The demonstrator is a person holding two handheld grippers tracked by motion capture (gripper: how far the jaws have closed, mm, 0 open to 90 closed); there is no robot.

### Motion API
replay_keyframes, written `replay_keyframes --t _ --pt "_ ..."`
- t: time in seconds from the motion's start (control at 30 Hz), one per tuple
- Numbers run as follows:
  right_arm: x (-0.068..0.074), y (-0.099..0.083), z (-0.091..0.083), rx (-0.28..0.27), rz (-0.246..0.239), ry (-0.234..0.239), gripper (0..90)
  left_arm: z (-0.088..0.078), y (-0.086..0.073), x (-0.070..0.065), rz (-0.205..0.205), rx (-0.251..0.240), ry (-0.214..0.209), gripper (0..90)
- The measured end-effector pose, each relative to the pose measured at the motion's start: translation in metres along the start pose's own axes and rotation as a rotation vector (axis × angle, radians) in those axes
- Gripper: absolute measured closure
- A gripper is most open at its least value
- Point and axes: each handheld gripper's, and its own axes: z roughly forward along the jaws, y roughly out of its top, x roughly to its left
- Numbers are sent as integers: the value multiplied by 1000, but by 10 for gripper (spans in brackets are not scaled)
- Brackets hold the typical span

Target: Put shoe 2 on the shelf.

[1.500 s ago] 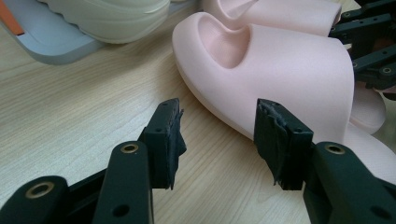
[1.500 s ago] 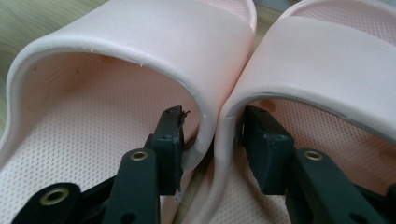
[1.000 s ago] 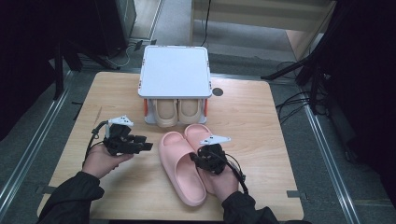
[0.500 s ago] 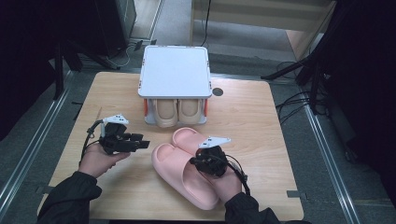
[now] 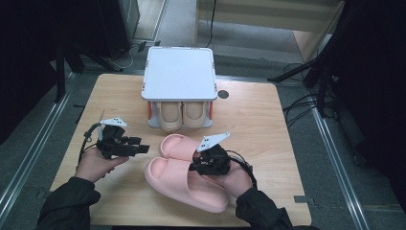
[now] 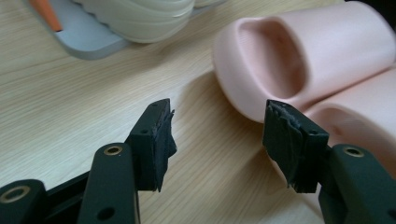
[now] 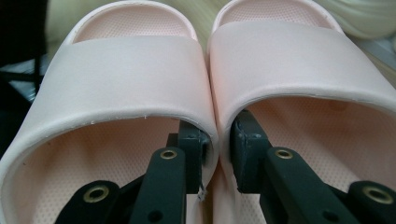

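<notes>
Right tool [image 7: 217,154] is clamped on the touching inner walls of both pink slippers [image 5: 186,175], side by side on the bench [image 5: 268,120]. Left tool [image 6: 217,140], just widened and holding nothing, sits beside their toes.

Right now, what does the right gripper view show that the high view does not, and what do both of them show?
The right gripper view alone shows how the right tongs grip: one jaw sits inside each of the pink slippers, pinching their two touching inner walls together, and the dotted insoles are visible.

The high view alone shows the wooden table, the white shoe rack with a beige pair under it, and the left tongs open, apart from the slippers.

Both show the pink slippers lying side by side, held by the right tongs.
</notes>
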Motion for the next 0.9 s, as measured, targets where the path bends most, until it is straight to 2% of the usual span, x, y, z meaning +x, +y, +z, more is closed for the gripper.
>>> replay_keyframes --t 0.17,0.33,0.4,0.6,0.73,0.9 --pt "3 17 -5 31 -97 54 764 -7 -3 7 -15 -18 13 410" --pt "-4 33 -11 35 -132 155 766 -13 -7 14 -31 -26 32 406" --pt "-5 39 -14 24 -143 170 766 -15 -8 17 -35 -33 35 406" --pt "-13 61 -28 4 -150 169 764 -21 -11 22 -54 -43 41 404" --pt "-17 78 -38 -9 -142 170 763 -26 -12 23 -72 -82 23 404" --pt "-20 105 -53 -38 -150 159 762 -27 -13 25 -76 -71 35 404"
